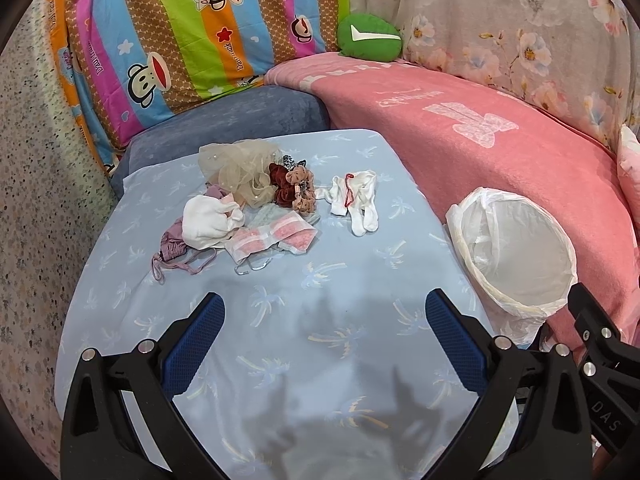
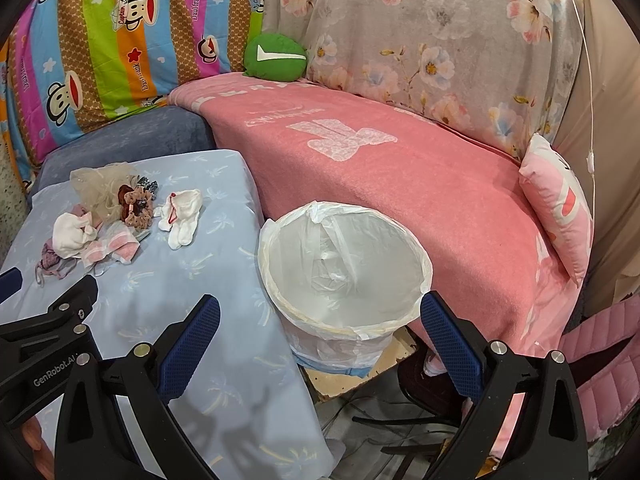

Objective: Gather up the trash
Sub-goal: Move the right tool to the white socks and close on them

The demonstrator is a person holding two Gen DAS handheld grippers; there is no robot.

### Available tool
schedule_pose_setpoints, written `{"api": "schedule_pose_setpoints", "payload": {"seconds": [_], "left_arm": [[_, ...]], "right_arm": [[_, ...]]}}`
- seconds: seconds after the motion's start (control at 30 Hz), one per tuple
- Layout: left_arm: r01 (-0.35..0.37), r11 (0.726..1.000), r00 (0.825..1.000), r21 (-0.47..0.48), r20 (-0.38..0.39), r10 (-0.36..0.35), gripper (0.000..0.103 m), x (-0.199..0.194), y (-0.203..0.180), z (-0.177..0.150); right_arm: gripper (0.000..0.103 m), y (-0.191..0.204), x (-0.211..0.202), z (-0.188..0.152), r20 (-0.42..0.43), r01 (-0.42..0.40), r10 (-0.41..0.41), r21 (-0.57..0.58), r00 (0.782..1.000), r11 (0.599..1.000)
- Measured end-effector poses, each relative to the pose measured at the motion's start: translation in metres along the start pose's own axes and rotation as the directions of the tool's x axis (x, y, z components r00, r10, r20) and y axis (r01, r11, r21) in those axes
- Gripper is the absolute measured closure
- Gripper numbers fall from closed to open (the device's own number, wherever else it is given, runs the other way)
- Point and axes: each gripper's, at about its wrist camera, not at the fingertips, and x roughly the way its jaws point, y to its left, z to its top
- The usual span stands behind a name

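A pile of small items lies on the far part of a table with a light blue cloth [image 1: 280,320]: a beige mesh puff [image 1: 240,172], dark red and floral scrunchies [image 1: 292,188], white socks [image 1: 360,200] with a red band, a white crumpled cloth [image 1: 210,222], a pink-and-white packet [image 1: 272,238] and a purple drawstring pouch [image 1: 174,248]. A bin lined with a white bag [image 1: 516,256] stands right of the table; it also shows in the right wrist view [image 2: 344,276]. My left gripper [image 1: 324,332] is open and empty over the near table. My right gripper [image 2: 320,336] is open and empty, in front of the bin.
A sofa with a pink blanket [image 2: 400,168] runs behind the bin. A green cushion [image 1: 368,36], a striped cartoon sheet [image 1: 180,40] and a pink pillow [image 2: 560,208] lie around it. Cables and dark chair legs [image 2: 400,432] are on the floor under the bin.
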Motion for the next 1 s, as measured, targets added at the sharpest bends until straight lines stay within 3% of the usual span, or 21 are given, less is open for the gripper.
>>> {"api": "schedule_pose_setpoints", "payload": {"seconds": [0.43,1.0], "left_arm": [[0.030,0.999,1.000,-0.038,-0.002,-0.030,0.007,0.012,0.023,0.005],[-0.042,0.992,0.999,-0.116,-0.004,0.042,0.007,0.078,0.120,0.035]], "right_arm": [[0.006,0.005,0.002,0.010,0.025,-0.019,0.019,0.024,1.000,1.000],[0.006,0.074,0.065,0.045,-0.011,-0.099,0.099,-0.009,0.995,0.995]]}}
